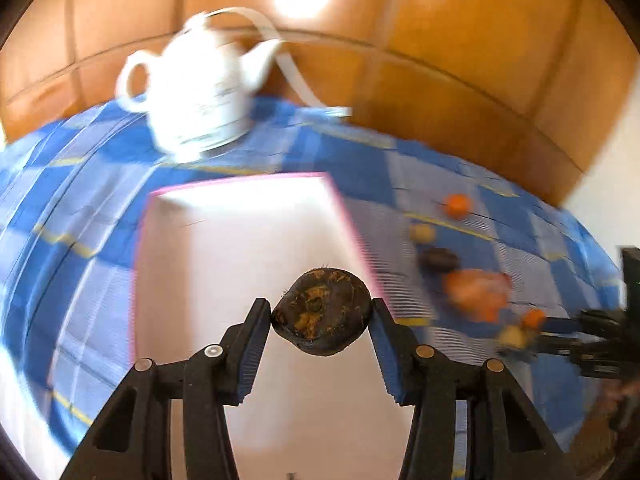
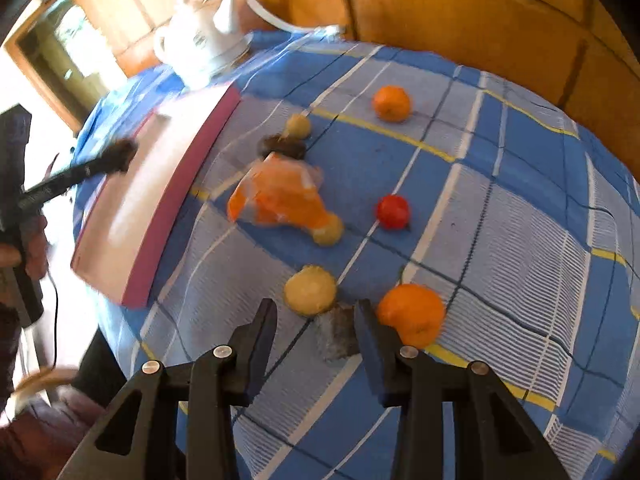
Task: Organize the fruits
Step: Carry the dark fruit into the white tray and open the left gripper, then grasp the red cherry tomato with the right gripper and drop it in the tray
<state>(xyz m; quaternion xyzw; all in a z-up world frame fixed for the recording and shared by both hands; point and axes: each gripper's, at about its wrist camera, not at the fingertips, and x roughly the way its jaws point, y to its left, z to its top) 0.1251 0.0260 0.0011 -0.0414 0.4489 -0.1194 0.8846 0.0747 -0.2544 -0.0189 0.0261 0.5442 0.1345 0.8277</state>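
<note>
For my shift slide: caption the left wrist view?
Left gripper holds a dark fruit over the white box.

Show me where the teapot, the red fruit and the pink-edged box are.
teapot (image 1: 196, 92): left wrist view, its body.
red fruit (image 2: 393, 211): right wrist view, its middle.
box (image 1: 240, 240): left wrist view, its white inside.

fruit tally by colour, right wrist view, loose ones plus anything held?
Orange: 2
Yellow: 3
Red: 1
Dark brown: 2, one on the cloth, one in the left gripper over the pink tray
Total: 8
The orange plastic bag is not counted.
</note>
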